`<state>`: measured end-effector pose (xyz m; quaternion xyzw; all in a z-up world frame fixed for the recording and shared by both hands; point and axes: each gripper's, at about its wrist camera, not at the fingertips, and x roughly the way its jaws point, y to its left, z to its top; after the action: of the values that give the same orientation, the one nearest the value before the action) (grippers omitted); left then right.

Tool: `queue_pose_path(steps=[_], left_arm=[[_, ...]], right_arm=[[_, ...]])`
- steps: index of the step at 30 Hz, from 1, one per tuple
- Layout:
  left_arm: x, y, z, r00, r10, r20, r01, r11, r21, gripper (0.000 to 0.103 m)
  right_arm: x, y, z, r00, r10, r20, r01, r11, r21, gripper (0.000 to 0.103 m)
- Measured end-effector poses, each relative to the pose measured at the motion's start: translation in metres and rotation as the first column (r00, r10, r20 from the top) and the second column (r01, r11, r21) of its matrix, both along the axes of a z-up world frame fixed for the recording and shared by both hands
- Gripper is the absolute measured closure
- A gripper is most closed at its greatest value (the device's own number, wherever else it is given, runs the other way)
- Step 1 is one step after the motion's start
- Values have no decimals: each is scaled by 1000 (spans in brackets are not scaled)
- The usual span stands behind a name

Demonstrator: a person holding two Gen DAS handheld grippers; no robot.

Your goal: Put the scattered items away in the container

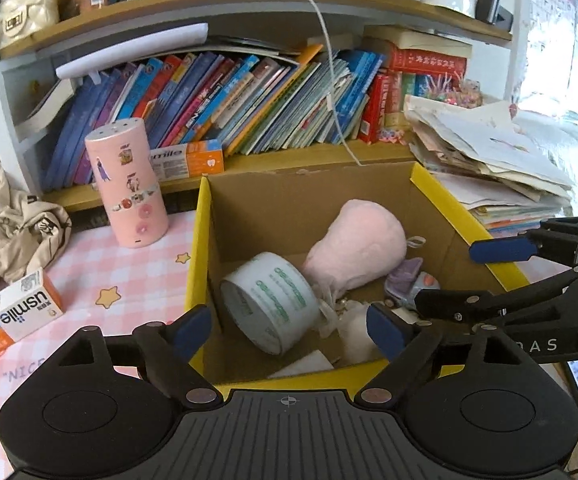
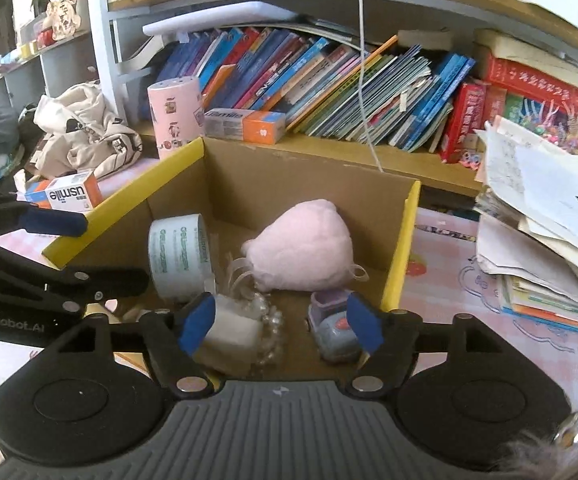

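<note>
Both grippers are hovering over the near rim of the cardboard box with jaws standing apart and nothing between them — the left gripper above the tape roll, the right gripper above the small toy car. Inside the box, a pink plush pouch is lying beside the tape. Two usmile cartons are sitting outside it — one on the pink checked cloth, another on the shelf.
</note>
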<state>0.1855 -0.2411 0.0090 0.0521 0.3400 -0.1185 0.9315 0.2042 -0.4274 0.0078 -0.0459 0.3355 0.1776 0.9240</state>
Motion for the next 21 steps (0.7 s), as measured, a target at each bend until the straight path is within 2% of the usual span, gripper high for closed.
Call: queue_pose_path(steps=[13, 16, 21], left_arm=[[-24, 6, 4, 999, 40, 27, -39, 999, -3, 7], [-27, 8, 1, 998, 60, 17, -60, 998, -18, 7], [-32, 7, -3, 997, 71, 14, -71, 997, -18, 5]], right_arm=[[-33, 2, 7, 997, -38, 73, 38, 999, -4, 20], [-39, 3, 7, 993, -62, 100, 66, 997, -32, 13], [-47, 1, 6, 990, -92, 106, 96, 995, -31, 12]])
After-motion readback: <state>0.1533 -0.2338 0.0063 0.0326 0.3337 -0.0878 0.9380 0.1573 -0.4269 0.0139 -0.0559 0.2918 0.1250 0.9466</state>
